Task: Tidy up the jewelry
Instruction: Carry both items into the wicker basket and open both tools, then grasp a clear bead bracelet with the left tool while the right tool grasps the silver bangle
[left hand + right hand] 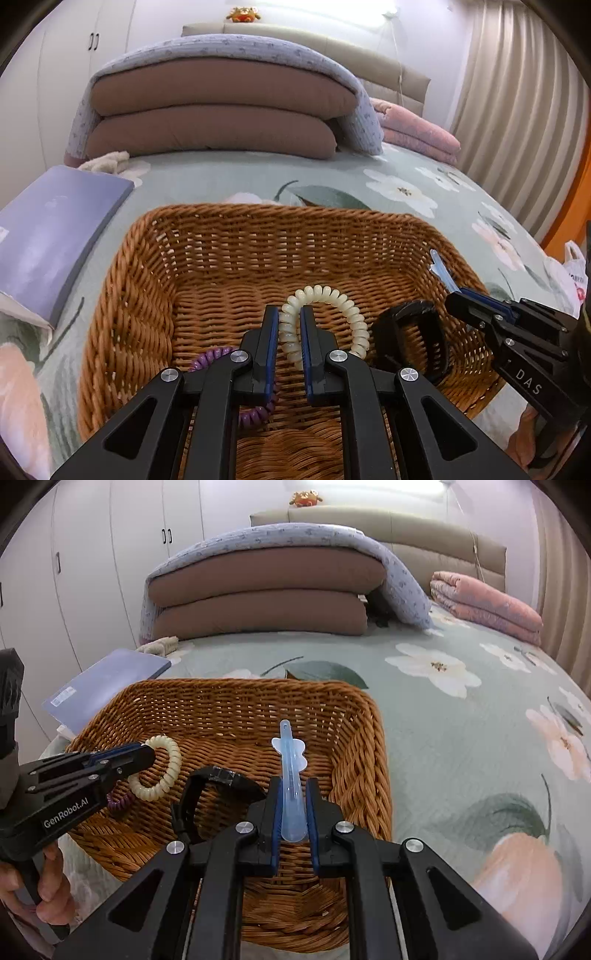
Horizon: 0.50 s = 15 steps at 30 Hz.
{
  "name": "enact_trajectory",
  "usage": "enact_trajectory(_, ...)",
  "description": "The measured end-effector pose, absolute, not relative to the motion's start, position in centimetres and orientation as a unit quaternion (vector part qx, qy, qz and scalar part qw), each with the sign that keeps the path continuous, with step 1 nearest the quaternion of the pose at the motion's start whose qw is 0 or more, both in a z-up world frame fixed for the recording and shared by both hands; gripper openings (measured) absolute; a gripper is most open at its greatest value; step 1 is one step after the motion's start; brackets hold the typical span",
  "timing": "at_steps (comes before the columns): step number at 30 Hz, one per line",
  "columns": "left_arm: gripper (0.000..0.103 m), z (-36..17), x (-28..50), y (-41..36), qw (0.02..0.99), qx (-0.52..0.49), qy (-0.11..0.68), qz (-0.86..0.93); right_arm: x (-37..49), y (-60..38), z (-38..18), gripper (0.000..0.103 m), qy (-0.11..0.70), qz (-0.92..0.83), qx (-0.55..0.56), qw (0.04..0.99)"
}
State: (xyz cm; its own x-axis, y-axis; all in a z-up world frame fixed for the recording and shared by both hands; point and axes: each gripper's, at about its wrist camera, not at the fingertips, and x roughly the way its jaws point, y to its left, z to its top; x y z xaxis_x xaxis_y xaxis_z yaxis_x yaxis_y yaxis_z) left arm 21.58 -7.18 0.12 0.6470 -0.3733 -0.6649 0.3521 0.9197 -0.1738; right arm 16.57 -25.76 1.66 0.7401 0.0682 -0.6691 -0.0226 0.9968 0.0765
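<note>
L wrist: left gripper is pinching the cream coil band over the wicker basket; springy, light, so grip across the coils.

R wrist: right gripper is clamping the blue clip above the basket's near-right corner; slick, thin plastic, hold mid-shaft.

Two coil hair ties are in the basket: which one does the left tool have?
The cream coil hair tie, pinched between the left tool fingers. The purple coil hair tie lies loose on the basket floor beneath.
</note>
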Motion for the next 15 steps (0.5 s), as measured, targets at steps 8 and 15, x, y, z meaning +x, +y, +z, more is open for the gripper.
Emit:
enact_trajectory(8,0.052,0.8,21.1,-6.5,0.911,-0.031,0.354,-0.207,15.5,-26.1,2.7,0.029,0.335,0.031,0.046,0.940)
enact_trajectory(15,0.053,2.1,19.7,-6.3,0.926,-0.027,0.317,-0.206,14.8,-26.0,3.3,0.029,0.317,0.027,0.045,0.947)
